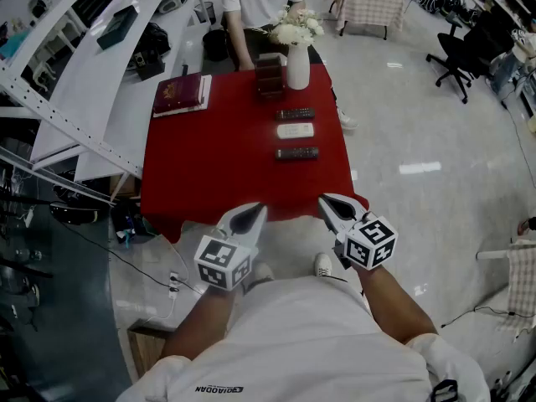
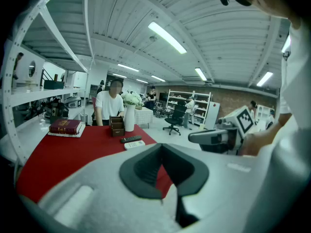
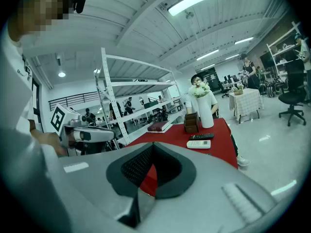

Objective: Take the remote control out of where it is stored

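The surface (image 1: pixel 209 170) is covered by a red cloth; at its far left corner a dark red book (image 1: pixel 178 90) lies on a pale sheet; at the far edge a brown holder (image 1: pixel 270 75) stands just beside a white vase (image 1: pixel 298 67) of flowers; nearer, in a column and apart, lie the far dark remote (image 1: pixel 295 114), the white remote (image 1: pixel 295 131) and the near dark remote (image 1: pixel 297 153).

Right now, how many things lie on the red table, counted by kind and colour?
Dark remote controls: 2
White remote control: 1
Brown holder: 1
White vase with flowers: 1
Red book: 1
Total: 6
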Demonstrator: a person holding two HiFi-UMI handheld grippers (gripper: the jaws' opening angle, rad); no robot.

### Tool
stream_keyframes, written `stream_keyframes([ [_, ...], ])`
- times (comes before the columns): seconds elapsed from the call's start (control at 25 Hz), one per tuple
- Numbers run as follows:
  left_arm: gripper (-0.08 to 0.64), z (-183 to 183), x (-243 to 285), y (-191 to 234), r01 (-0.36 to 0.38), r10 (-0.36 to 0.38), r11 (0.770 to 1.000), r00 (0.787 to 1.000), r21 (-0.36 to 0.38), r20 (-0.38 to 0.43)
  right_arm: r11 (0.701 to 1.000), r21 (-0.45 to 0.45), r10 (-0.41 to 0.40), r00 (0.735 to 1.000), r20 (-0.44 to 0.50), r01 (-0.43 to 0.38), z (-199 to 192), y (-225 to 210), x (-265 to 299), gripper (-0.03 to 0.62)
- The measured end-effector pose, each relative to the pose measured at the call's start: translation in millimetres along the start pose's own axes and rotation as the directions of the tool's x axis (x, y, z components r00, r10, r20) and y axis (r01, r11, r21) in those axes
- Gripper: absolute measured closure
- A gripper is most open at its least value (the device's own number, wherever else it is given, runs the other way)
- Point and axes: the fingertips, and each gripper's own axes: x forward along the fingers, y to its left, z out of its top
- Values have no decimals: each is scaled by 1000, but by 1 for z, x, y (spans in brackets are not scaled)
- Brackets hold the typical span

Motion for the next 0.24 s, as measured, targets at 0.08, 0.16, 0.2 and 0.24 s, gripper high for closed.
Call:
stream_keyframes([
  [0.08,558,0,0,1,0,0,1000,1000,1,2,1000,0,-1,1000,0,1,-1,0,1,588],
  [0.16,558,0,0,2,-1,1,1000,1000,3,1,1000,0,-1,1000,0,1,0,0,2,588],
  [0.2,560,0,0,2,-1,1,1000,1000,3,1,1000,0,-1,1000,0,1,0,1,2,588],
  [0.24,558,0,0,2,-1,1,1000,1000,4,0,1000,0,-1,1000,1,1,0,1,2,588],
])
